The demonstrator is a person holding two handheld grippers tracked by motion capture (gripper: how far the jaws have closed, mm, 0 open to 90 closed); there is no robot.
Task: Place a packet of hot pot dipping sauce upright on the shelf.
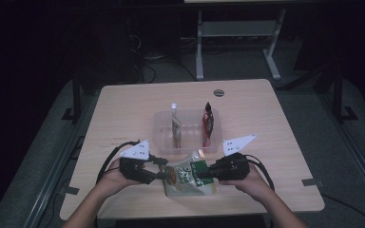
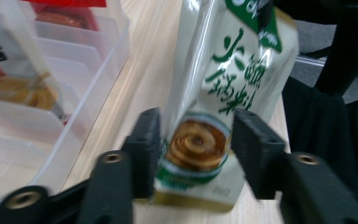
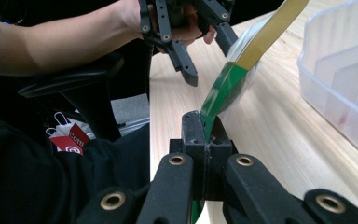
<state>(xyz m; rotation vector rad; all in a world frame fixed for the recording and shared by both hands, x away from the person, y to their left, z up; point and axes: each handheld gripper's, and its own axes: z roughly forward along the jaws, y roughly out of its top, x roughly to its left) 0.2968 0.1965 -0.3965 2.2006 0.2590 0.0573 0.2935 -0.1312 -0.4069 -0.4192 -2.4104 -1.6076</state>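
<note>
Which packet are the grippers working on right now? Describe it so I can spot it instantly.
On the wooden table, look at the near edge, just in front of the clear plastic divider bin. The packet lies there between the two grippers, the right gripper shut on its green edge. Unlike the two packets standing in the bin, it is out on the table, cream with green lettering and a round brown picture.

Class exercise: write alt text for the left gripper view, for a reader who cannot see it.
A white and green snack packet stands between the left gripper's two black fingers, which sit open on either side of its lower end. It stands on a pale wooden table, with a clear plastic divided tray of other packets at the left.
</note>
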